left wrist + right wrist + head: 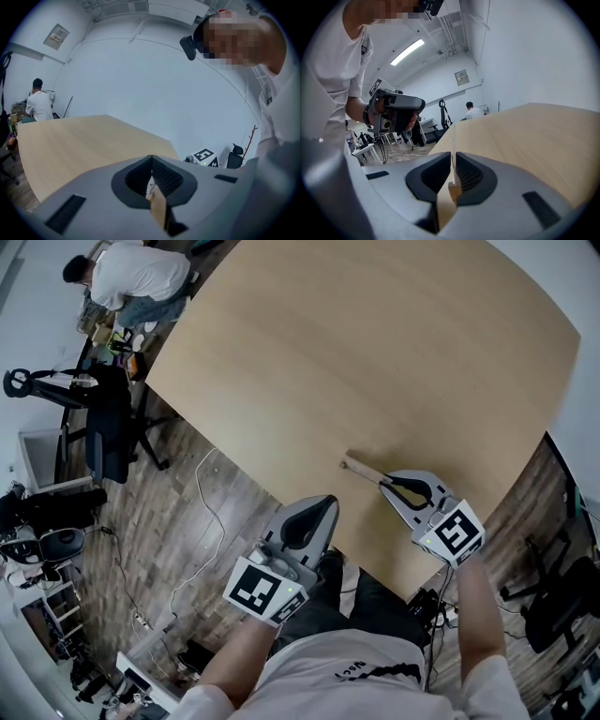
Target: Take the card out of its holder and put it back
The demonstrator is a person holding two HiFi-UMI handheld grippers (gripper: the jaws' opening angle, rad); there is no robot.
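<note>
Looking down, head view: right claw (384,484) pinches the wooden holder (364,470) at the surface's (375,352) near edge, left claw (328,504) off it. Left gripper view: pressed onto the tan card (158,206). Right gripper view: clamped on holder (452,194).

No legible txt anywhere. Left marker cube (267,589), on left gripper (326,504), and right marker cube (452,532), on right gripper (384,484): b/w square code patterns only, no letters or nos. Dark print (361,673) on the person's white shirt, head view: too small & upside down to read. Wall plate (56,35) in left gripper view and framed wall panel (462,77) in right gripper view: marks on both, unreadable.
</note>
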